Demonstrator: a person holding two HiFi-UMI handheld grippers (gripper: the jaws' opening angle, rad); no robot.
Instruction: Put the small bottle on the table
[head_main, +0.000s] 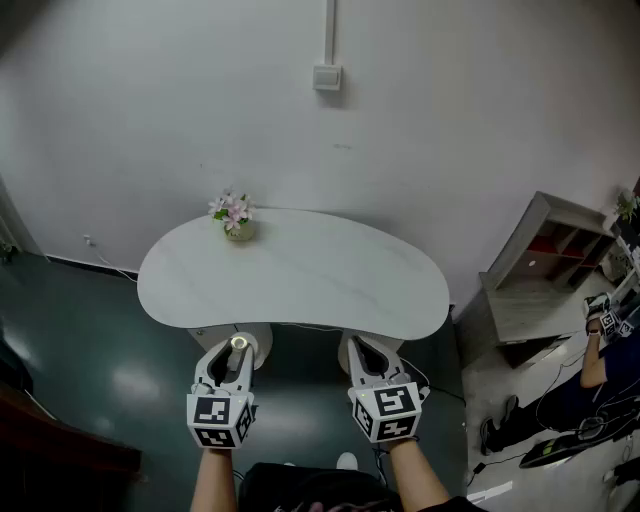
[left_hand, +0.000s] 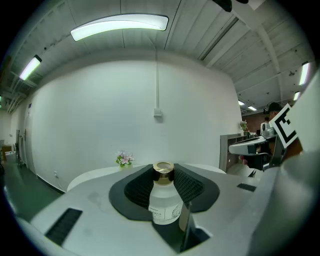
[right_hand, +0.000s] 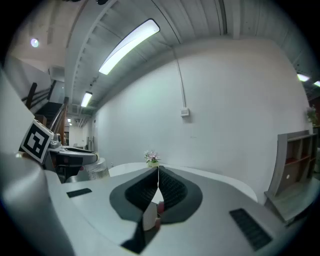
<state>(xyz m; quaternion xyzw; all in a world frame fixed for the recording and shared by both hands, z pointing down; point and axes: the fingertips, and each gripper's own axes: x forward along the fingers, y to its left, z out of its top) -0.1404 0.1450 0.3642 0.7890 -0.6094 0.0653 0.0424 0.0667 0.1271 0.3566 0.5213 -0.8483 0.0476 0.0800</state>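
A small frosted bottle (left_hand: 163, 199) with a gold cap stands upright between the jaws of my left gripper (left_hand: 164, 187), whose ribbed pads press on its sides. In the head view the bottle's gold cap (head_main: 239, 343) shows at the tip of the left gripper (head_main: 237, 352), just short of the near edge of the white kidney-shaped table (head_main: 300, 275). My right gripper (head_main: 366, 352) hovers beside it, also short of the table's near edge. Its jaws (right_hand: 158, 186) meet at the tips with nothing between them.
A little pot of pink flowers (head_main: 234, 217) stands at the table's back left. The table rests on two round pedestals over a dark green floor. A grey shelf unit (head_main: 545, 265) stands to the right. A person sits on the floor at the far right.
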